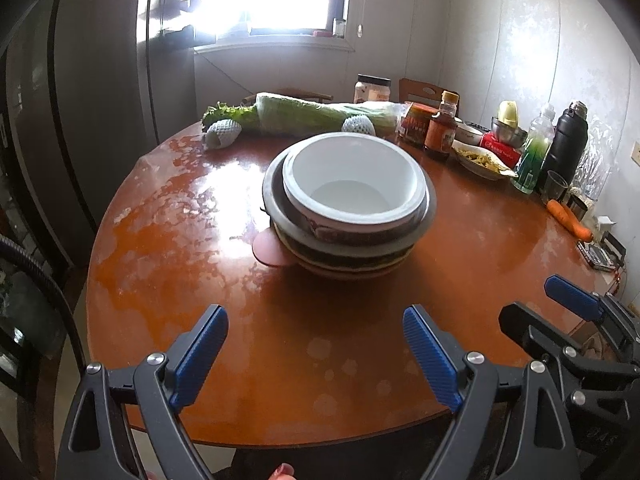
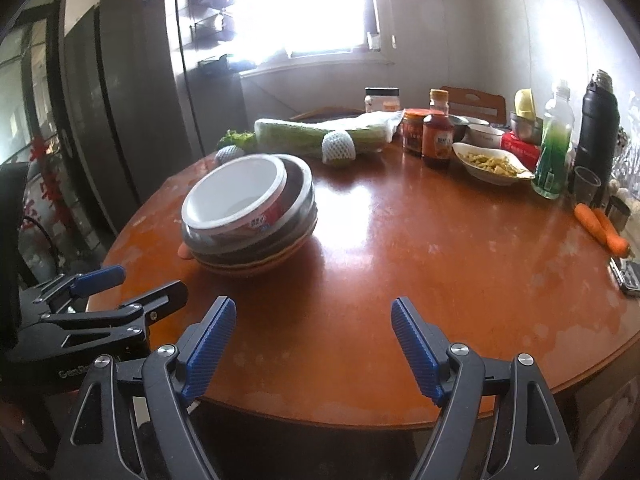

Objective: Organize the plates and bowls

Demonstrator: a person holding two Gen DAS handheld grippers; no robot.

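Observation:
A stack of bowls and plates [image 1: 348, 224] stands mid-table, topped by a white bowl [image 1: 352, 184] nested in a grey metal bowl [image 1: 424, 220], with striped plates [image 1: 352, 262] and a pink piece [image 1: 270, 248] beneath. The right wrist view has the same stack [image 2: 250, 220] at left. My left gripper [image 1: 314, 340] hovers open over the near table edge, short of the stack, with nothing between its blue pads [image 1: 202, 356]. My right gripper [image 2: 312, 336] is open and empty too, right of the stack. Each gripper appears in the other's view: the right gripper [image 1: 548, 304], the left gripper [image 2: 148, 280].
The round brown table [image 1: 200, 240] carries cabbage [image 1: 316, 116], netted fruit [image 1: 222, 132], jars and sauce bottles [image 1: 440, 128], a dish of food [image 1: 480, 160], a green bottle [image 1: 536, 148], a black flask [image 1: 568, 140] and carrots [image 1: 568, 216] along its far and right sides. A dark fridge [image 2: 120, 100] stands at left.

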